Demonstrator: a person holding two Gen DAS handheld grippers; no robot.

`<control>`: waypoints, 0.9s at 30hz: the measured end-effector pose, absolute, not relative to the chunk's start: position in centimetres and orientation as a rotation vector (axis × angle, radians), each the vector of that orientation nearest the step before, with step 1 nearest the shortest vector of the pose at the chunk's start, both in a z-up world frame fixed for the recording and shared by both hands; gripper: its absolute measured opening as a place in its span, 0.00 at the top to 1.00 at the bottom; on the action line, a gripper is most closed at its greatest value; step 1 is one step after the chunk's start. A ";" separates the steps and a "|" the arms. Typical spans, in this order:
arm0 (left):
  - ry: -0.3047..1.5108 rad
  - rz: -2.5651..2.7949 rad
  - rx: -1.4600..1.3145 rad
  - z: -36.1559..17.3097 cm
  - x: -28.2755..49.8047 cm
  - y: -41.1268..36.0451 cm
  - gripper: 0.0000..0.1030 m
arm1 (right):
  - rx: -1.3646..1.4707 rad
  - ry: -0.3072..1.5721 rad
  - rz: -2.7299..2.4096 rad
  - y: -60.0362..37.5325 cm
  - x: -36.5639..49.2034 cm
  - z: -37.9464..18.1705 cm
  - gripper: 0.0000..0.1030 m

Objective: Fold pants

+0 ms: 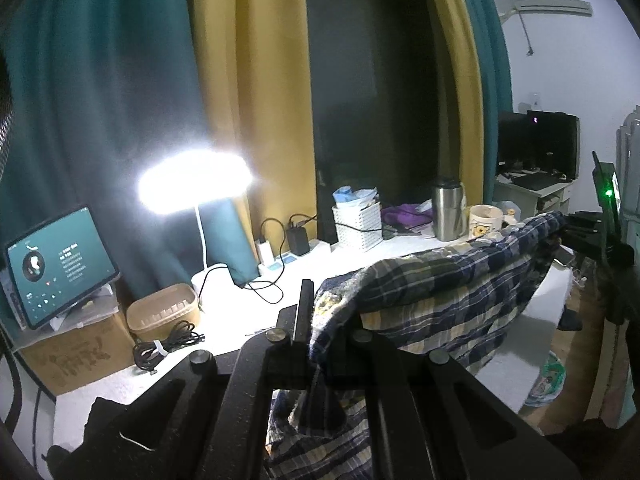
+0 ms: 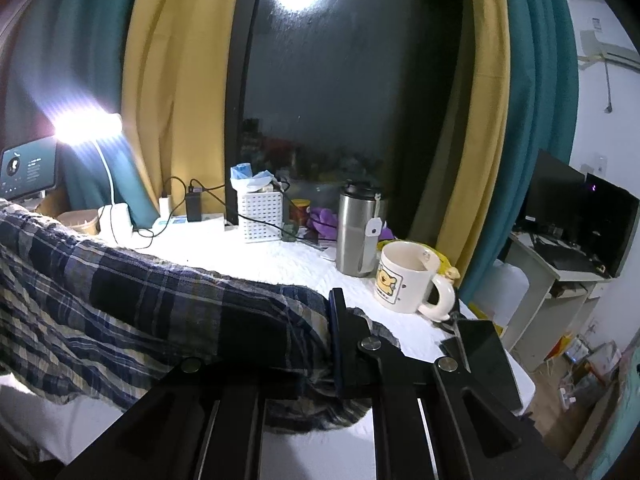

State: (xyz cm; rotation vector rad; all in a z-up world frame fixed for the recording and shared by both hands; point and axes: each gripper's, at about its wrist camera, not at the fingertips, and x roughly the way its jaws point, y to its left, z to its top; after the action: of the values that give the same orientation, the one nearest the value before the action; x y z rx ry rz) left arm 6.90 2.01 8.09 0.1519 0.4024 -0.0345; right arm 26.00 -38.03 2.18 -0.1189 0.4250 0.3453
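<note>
Above white table (image 2: 304, 264), plaid pants (image 1: 440, 292) stretched; left gripper (image 1: 320, 320), right gripper (image 2: 328, 328) fingers clamped on edge.

Left hand-held gripper (image 1: 316, 320): raised above the counter (image 1: 248, 312), fingers closed on one end of the plaid pants (image 1: 440, 292), cloth pinched between them. Right hand-held gripper (image 2: 320, 344): likewise above the counter, clamped on the other end of the pants. Both level with each other, well apart, the pants stretched between them.
</note>
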 end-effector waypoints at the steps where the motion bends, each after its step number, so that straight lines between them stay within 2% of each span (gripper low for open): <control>1: 0.409 -0.034 0.149 8.0 7.3 2.2 0.97 | -0.117 0.429 0.346 -37.9 26.4 2.1 0.90; 13: 0.491 -0.036 0.121 6.8 12.7 4.3 0.96 | -0.099 0.491 0.352 -35.6 31.8 0.5 0.90; 27: 0.628 -0.021 0.077 2.7 19.1 6.9 0.94 | -0.133 0.607 0.366 -32.9 37.3 -3.2 0.90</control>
State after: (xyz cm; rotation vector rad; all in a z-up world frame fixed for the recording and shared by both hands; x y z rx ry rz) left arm 19.07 6.94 2.71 0.0770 0.6282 -0.0209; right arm 37.34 -32.88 -3.18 -0.1329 0.6073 0.3657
